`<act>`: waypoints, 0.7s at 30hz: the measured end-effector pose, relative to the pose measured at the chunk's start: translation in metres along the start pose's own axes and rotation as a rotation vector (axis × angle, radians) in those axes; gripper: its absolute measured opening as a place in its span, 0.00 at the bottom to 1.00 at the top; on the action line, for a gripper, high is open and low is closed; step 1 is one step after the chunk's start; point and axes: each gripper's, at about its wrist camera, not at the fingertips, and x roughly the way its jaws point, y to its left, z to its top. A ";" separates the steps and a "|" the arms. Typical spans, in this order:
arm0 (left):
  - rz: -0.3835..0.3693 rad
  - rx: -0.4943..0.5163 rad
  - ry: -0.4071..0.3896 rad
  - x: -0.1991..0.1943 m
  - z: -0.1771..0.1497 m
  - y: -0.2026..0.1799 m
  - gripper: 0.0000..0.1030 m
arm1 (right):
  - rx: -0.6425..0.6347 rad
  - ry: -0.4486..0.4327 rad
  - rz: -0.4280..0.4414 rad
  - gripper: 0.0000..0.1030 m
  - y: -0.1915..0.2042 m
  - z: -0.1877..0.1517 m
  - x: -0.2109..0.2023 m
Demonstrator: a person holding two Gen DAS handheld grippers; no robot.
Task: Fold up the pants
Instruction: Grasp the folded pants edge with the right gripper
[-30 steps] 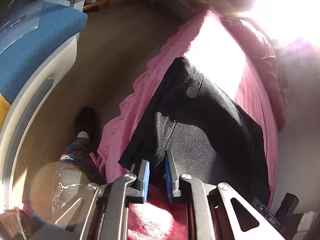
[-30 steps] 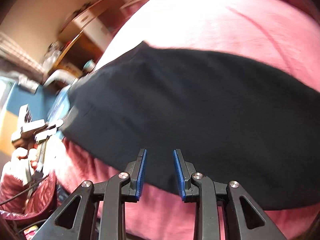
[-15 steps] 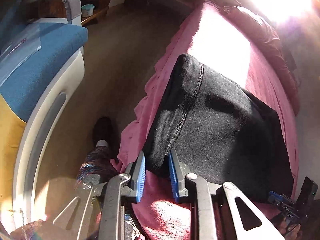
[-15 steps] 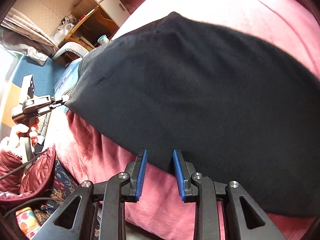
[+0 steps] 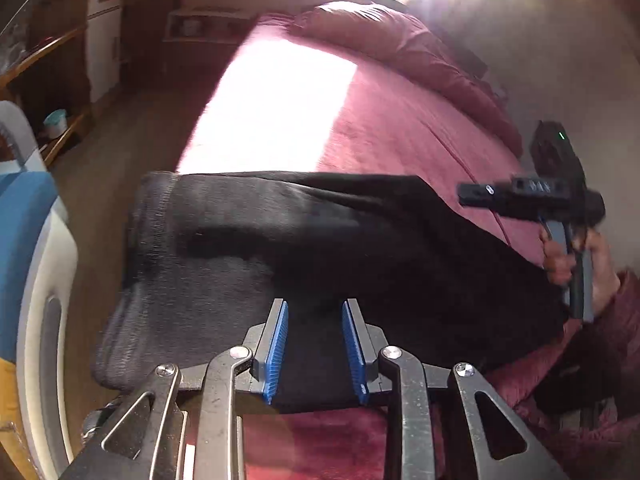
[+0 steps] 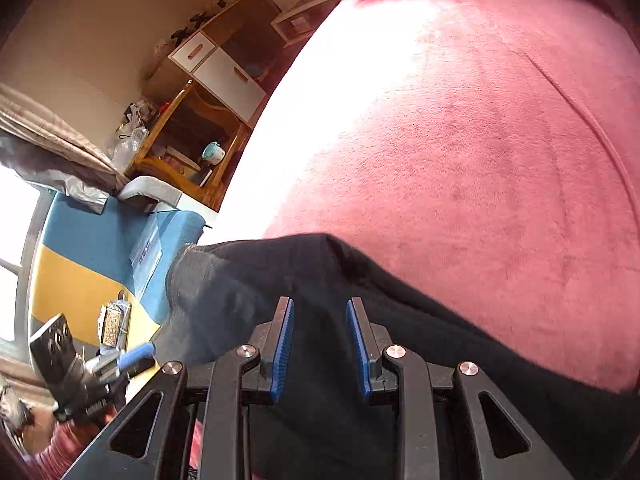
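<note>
The left tongs [image 5: 314, 344], clamped on the pants' edge half a second ago, now stand spread and empty over the black pants [image 5: 320, 240], which lie flat across the red bedspread [image 5: 400, 128]; this fold looks laid. The right tongs [image 6: 320, 346] are parted too, holding nothing. Motion blur and window glare hide seams and the waistband.

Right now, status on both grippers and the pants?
Left gripper open, right gripper open, both over the cloth. Black pants flat across the red bedspread. Nothing in the way.
</note>
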 end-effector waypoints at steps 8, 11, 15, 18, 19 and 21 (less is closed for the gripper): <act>-0.061 0.160 0.131 0.045 -0.024 -0.042 0.28 | -0.061 0.187 0.080 0.32 0.009 0.025 0.050; -0.058 0.146 0.162 0.054 -0.026 -0.038 0.27 | -0.105 0.225 0.074 0.32 0.014 0.030 0.060; -0.071 0.121 0.167 0.054 -0.028 -0.032 0.27 | -0.131 0.275 0.127 0.32 0.021 0.036 0.074; -0.072 0.120 0.169 0.053 -0.028 -0.028 0.27 | -0.180 0.281 0.123 0.21 0.028 0.030 0.075; -0.067 0.126 0.169 0.053 -0.029 -0.029 0.27 | -0.213 0.256 0.076 0.06 0.032 0.029 0.072; -0.049 0.124 0.167 0.054 -0.029 -0.029 0.27 | -0.180 0.134 0.116 0.06 0.028 0.033 0.051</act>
